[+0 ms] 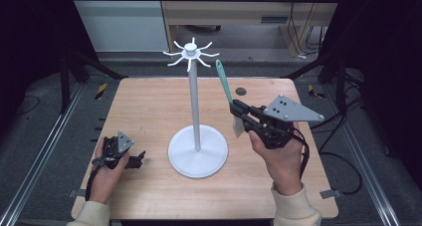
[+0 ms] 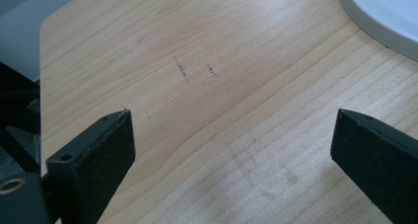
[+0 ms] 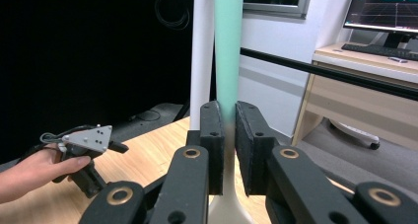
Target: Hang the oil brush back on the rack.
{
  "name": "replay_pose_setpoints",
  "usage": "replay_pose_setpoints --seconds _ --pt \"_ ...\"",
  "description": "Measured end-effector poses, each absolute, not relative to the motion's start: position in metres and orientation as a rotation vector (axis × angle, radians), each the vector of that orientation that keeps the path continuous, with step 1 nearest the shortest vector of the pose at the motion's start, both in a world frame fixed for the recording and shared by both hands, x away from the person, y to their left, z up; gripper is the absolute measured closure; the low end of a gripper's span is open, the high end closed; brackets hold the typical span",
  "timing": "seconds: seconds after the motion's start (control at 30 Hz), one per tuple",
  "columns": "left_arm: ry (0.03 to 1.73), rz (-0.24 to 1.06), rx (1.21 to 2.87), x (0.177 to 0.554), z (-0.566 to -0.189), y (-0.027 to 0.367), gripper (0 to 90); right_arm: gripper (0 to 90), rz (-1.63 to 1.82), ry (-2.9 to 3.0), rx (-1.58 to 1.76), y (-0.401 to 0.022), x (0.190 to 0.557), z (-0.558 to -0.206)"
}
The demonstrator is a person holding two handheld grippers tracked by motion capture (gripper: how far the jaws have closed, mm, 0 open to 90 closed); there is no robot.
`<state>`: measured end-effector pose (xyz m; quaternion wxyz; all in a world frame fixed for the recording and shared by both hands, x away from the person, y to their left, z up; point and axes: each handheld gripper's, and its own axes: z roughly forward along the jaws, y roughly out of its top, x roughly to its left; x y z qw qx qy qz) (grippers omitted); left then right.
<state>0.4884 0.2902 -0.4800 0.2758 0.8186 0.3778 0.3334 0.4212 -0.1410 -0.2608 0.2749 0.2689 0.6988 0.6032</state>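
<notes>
Colours here are pretty simple. The round-cornered wooden table is pale honey with fine straight grain and a few faint dark scuff marks. The tall hook stand with round base is plain white all over. The long-handled spatula has a mint-green handle fading to an off-white blade. Both grippers, left gripper and right gripper, are matte black with grey plates on top.

Left gripper low by table's near-left edge, jaws wide apart, nothing btwn them. Right gripper raised, tilted up-left, jaws clamped tight.
</notes>
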Motion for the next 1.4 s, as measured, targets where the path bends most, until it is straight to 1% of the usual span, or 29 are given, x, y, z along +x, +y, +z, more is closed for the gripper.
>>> replay_pose_setpoints --seconds 0.67,1.4 --pt "1.014 0.896 2.201 0.488 -0.48 0.29 2.7 82.5 1.634 1.92 0.705 -0.132 0.422 -0.261" --pt "1.015 0.892 2.203 0.488 -0.481 0.29 2.7 82.5 1.613 1.948 0.71 -0.111 0.44 -0.263"
